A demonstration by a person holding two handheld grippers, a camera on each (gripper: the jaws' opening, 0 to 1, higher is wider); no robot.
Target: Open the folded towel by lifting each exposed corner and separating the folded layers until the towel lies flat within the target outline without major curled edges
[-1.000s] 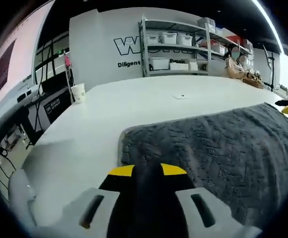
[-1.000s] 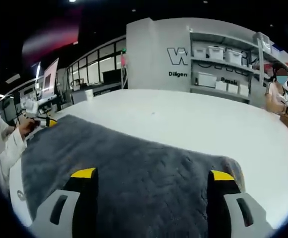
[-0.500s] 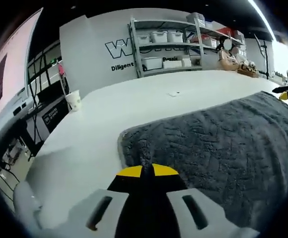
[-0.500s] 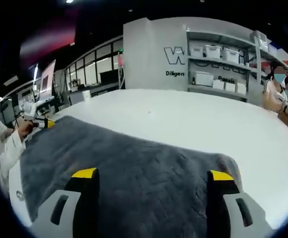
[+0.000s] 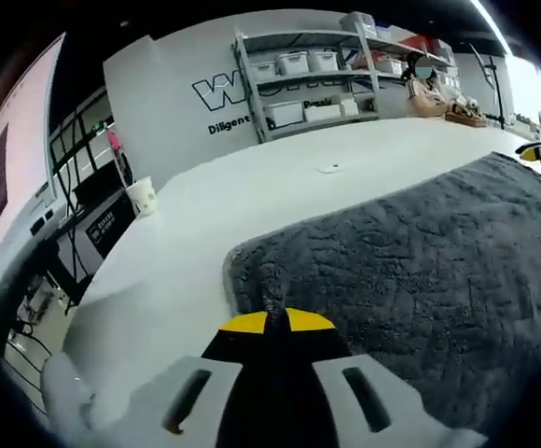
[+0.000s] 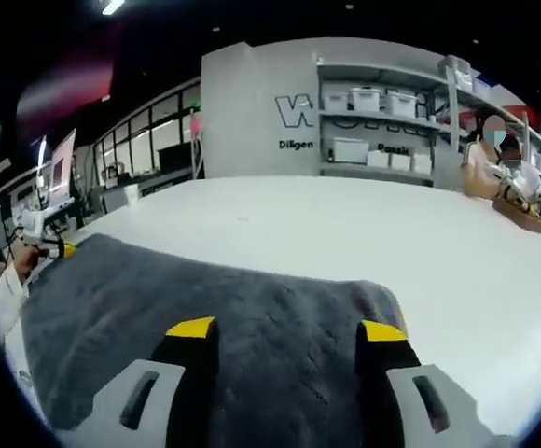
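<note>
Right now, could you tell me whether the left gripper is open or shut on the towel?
Shut on it. In the left gripper view, the left gripper has its yellow tips together, pinching the grey towel at its near edge.

A dark grey towel (image 6: 215,299) lay spread on a white table (image 6: 420,233), the right gripper (image 6: 287,329) poised over its near edge with yellow-tipped jaws parted. At far left, the left gripper (image 6: 51,249) met the towel's other end. Storage shelves (image 6: 382,121) lined the wall behind.
</note>
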